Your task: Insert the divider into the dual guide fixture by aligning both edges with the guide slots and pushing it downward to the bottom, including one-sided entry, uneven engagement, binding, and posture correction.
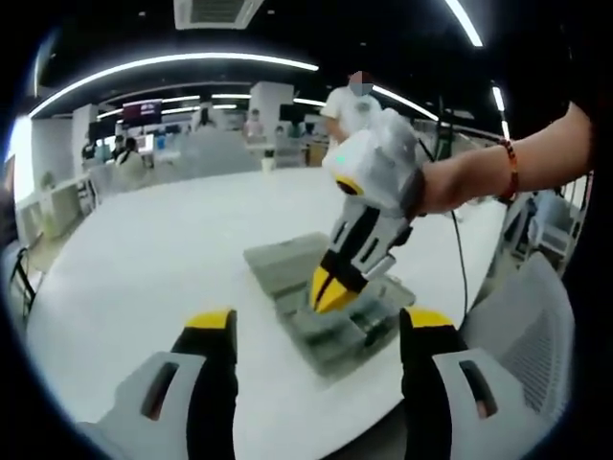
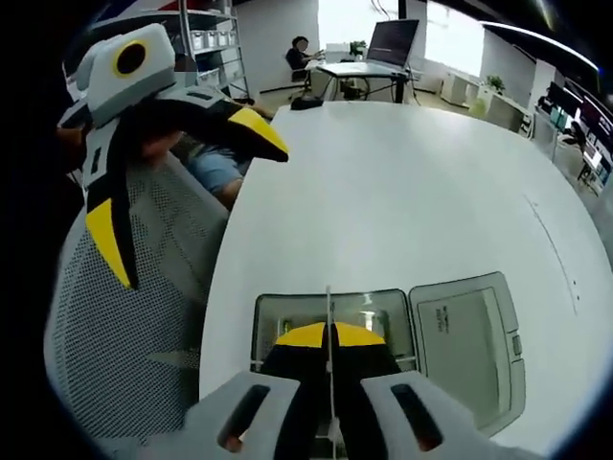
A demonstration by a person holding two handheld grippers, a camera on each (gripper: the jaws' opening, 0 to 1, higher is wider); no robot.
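The dual guide fixture [image 2: 369,311] is a grey open-topped box near the white table's edge. In the right gripper view my right gripper [image 2: 328,337] is shut on the thin divider [image 2: 328,305], which shows edge-on and upright over the fixture's middle. In the left gripper view the right gripper [image 1: 332,287], held by a gloved hand, points down into the fixture [image 1: 335,335]. How deep the divider sits cannot be told. My left gripper [image 1: 319,331] stands open in front of the fixture, touching nothing. It also hangs open in the air [image 2: 182,187] over a chair.
A flat grey lid-like panel [image 2: 466,337] lies joined to the fixture's side. A grey mesh chair [image 2: 124,326] stands against the table edge [image 2: 215,316]. The white table [image 1: 172,240] stretches bare beyond. People and desks are far behind.
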